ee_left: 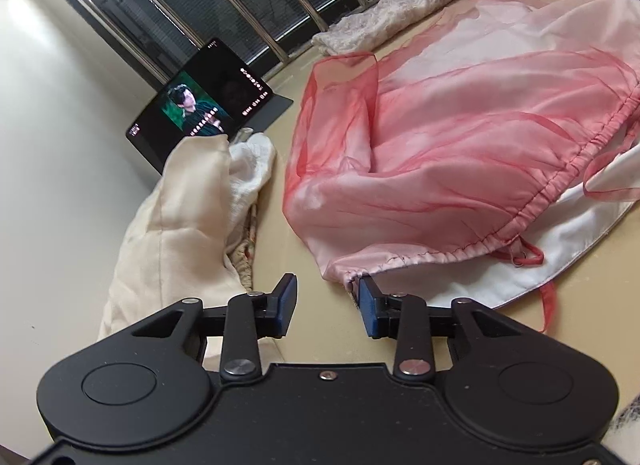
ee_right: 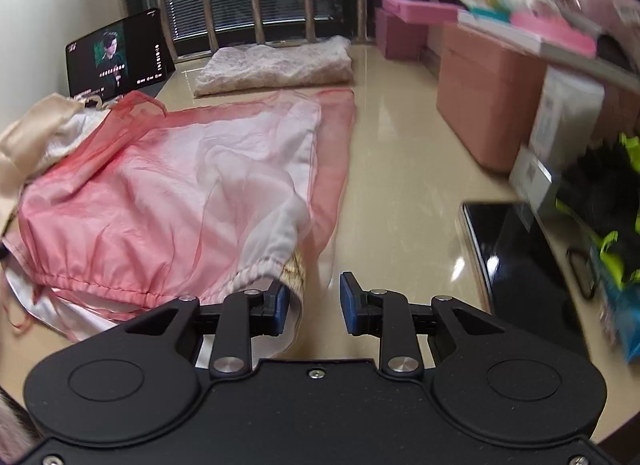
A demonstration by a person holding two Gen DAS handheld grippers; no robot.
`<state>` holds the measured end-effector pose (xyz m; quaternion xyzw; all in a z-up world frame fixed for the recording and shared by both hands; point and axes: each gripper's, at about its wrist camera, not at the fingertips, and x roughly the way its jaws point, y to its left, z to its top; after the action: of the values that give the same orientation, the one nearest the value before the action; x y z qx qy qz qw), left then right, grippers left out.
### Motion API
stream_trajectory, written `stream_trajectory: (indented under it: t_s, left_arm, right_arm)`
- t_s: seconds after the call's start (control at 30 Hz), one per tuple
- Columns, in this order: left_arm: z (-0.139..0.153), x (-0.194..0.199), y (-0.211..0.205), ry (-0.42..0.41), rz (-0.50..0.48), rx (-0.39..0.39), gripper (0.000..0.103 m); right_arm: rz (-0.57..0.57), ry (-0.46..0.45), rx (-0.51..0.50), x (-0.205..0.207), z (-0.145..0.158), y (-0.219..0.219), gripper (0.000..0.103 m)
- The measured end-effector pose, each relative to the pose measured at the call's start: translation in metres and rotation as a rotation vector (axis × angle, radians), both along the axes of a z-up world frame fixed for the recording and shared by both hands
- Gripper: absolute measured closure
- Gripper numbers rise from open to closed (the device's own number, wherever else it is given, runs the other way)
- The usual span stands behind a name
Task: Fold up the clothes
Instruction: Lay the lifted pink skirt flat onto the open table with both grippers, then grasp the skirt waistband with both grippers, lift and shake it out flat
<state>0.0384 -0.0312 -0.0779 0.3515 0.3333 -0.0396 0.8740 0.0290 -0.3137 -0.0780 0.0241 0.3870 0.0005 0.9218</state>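
Note:
A sheer pink garment (ee_left: pixel 460 145) with a gathered waistband and white lining lies spread on the beige tabletop (ee_left: pixel 320 329). In the left wrist view, my left gripper (ee_left: pixel 328 285) hovers at the garment's near left corner. Its jaws stand apart with nothing between them, and the right fingertip (ee_left: pixel 366 285) touches or nearly touches the waistband's end. In the right wrist view, my right gripper (ee_right: pixel 314 289) is open at the pink garment's (ee_right: pixel 180 185) near right corner. The cloth's edge lies beside and under its left finger (ee_right: pixel 278 301), not between the pads.
A cream garment pile (ee_left: pixel 188 217) lies left of the pink one. A folded lace cloth (ee_right: pixel 276 65) sits at the back by the window bars. A propped tablet (ee_left: pixel 200 105) plays video. A dark phone (ee_right: pixel 516 261), pink boxes (ee_right: pixel 480 105) and clutter line the right side.

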Motion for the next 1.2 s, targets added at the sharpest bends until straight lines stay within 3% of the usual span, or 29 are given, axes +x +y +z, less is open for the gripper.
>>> stream_trajectory:
  t_s: [0.07, 0.17, 0.3, 0.43, 0.57, 0.77, 0.87, 0.97, 1.2]
  left_arm:
    - [-0.002, 0.0, -0.002, -0.014, 0.0, 0.028, 0.069]
    - [-0.004, -0.001, -0.003, -0.016, -0.014, 0.058, 0.069]
    - [-0.008, 0.005, -0.004, 0.014, -0.012, 0.077, 0.068]
    - [-0.013, 0.014, 0.001, 0.059, 0.014, 0.043, 0.069]
    - [-0.014, 0.02, 0.006, 0.075, 0.045, -0.007, 0.069]
    - [-0.007, 0.02, 0.001, 0.009, 0.078, -0.02, 0.093]
    - [0.019, 0.012, 0.001, -0.065, 0.092, -0.046, 0.096]
    - [0.063, 0.0, 0.007, -0.099, 0.095, -0.115, 0.095]
    - [0.192, -0.058, 0.026, -0.352, 0.101, -0.171, 0.096]
  right_arm:
    - [0.013, 0.005, -0.016, 0.001, 0.0, 0.005, 0.075]
    - [0.019, 0.006, -0.02, 0.0, 0.001, 0.009, 0.083]
    - [0.023, -0.006, -0.026, -0.001, 0.004, 0.01, 0.084]
    - [0.028, -0.008, -0.005, 0.001, 0.005, 0.009, 0.094]
    - [0.012, 0.0, 0.028, 0.003, 0.001, 0.007, 0.096]
    - [-0.049, -0.039, 0.098, -0.002, 0.004, 0.0, 0.1]
    - [-0.077, -0.089, 0.15, -0.009, 0.019, -0.007, 0.101]
    - [-0.056, -0.149, 0.175, -0.018, 0.048, -0.008, 0.101]
    - [0.038, -0.409, 0.203, -0.067, 0.164, -0.01, 0.101]
